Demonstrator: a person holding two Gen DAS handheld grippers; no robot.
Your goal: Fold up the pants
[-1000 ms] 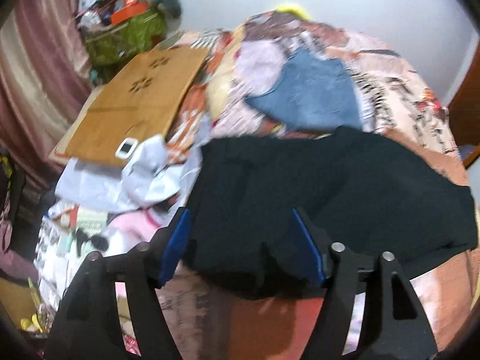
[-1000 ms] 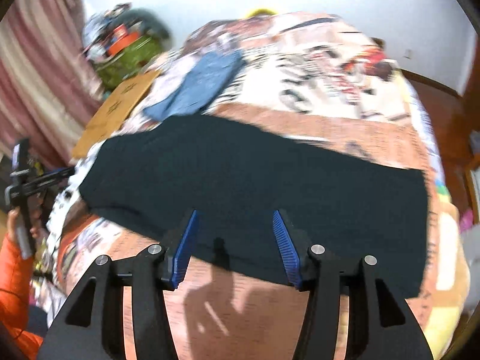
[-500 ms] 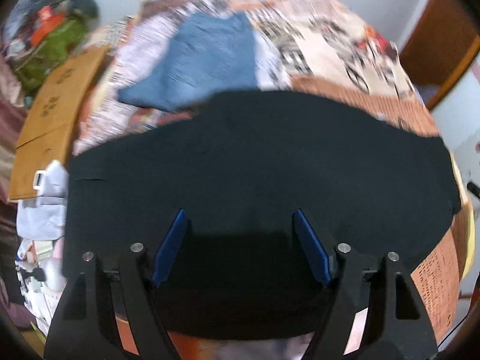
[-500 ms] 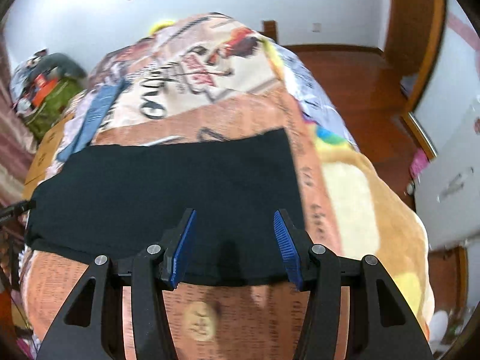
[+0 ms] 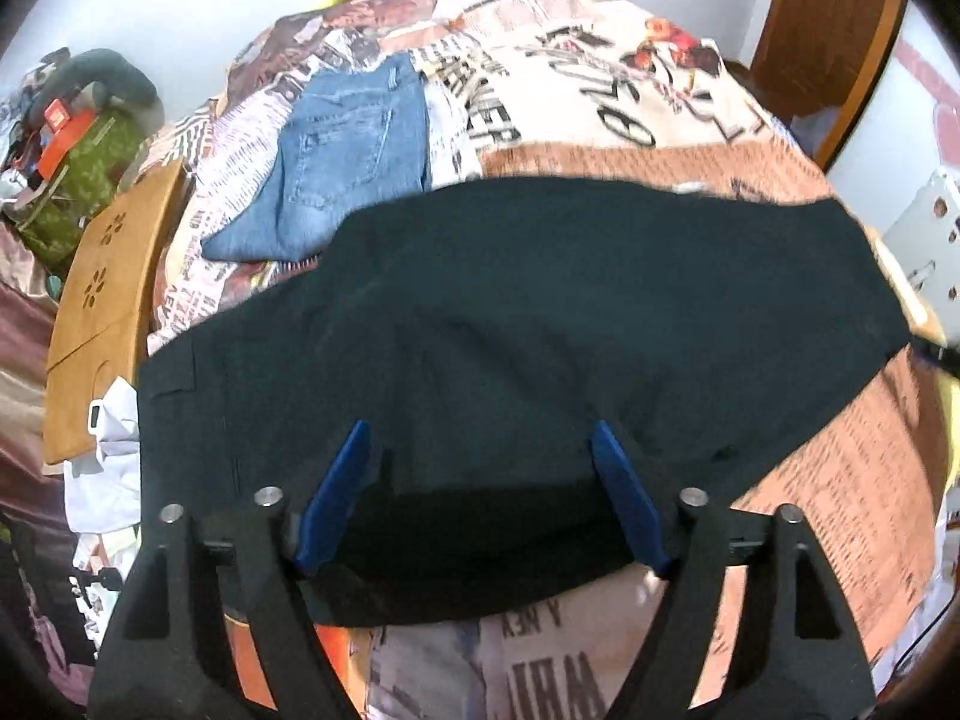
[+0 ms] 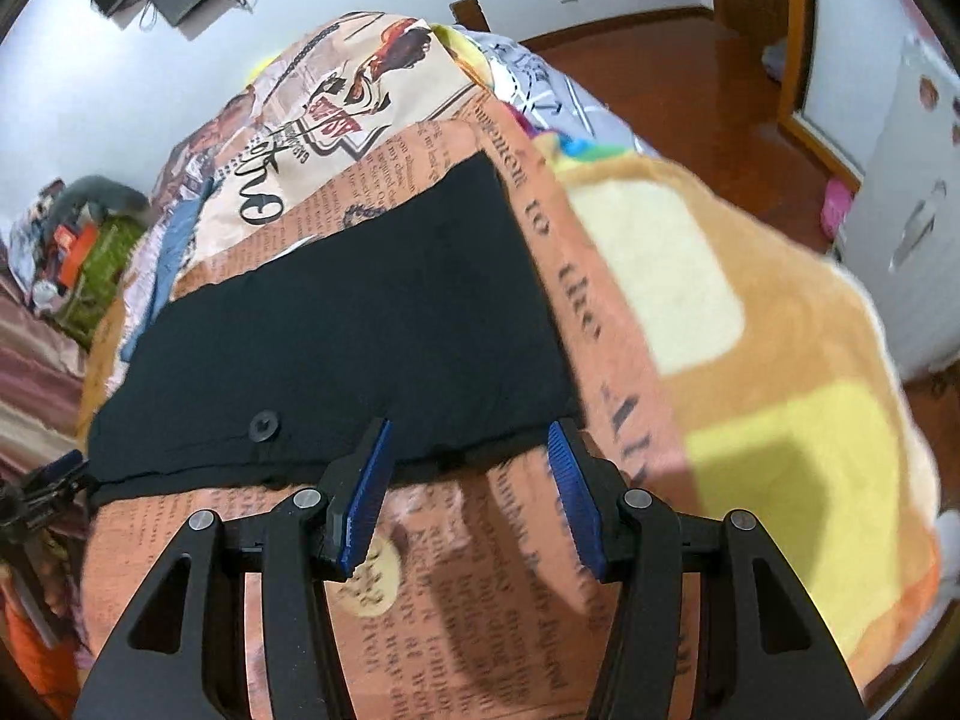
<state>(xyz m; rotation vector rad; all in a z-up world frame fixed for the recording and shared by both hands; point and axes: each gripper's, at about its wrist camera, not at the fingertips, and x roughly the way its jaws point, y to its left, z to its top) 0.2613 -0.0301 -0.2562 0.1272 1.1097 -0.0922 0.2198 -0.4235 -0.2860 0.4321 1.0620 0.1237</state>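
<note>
Black pants (image 5: 540, 324) lie spread flat across a bed with a newspaper-print cover (image 5: 600, 96). My left gripper (image 5: 480, 438) is open and empty, hovering over the pants near their left end. In the right wrist view the same pants (image 6: 360, 324) run from centre to lower left, a button (image 6: 264, 425) showing near their near edge. My right gripper (image 6: 468, 426) is open and empty, its fingertips at the near edge by the right end. The other gripper (image 6: 42, 486) shows at the left edge.
Folded blue jeans (image 5: 342, 156) lie on the bed beyond the black pants. A wooden board (image 5: 102, 300) and clutter lie off the bed's left side. A yellow-and-tan blanket (image 6: 750, 360) covers the bed's right end. A wooden floor (image 6: 690, 90) and white cabinet (image 6: 900, 210) lie beyond.
Both grippers stayed open. The left view swung right over the pants. The right gripper moved right along the pants to their right end and drew back to the near edge.
</note>
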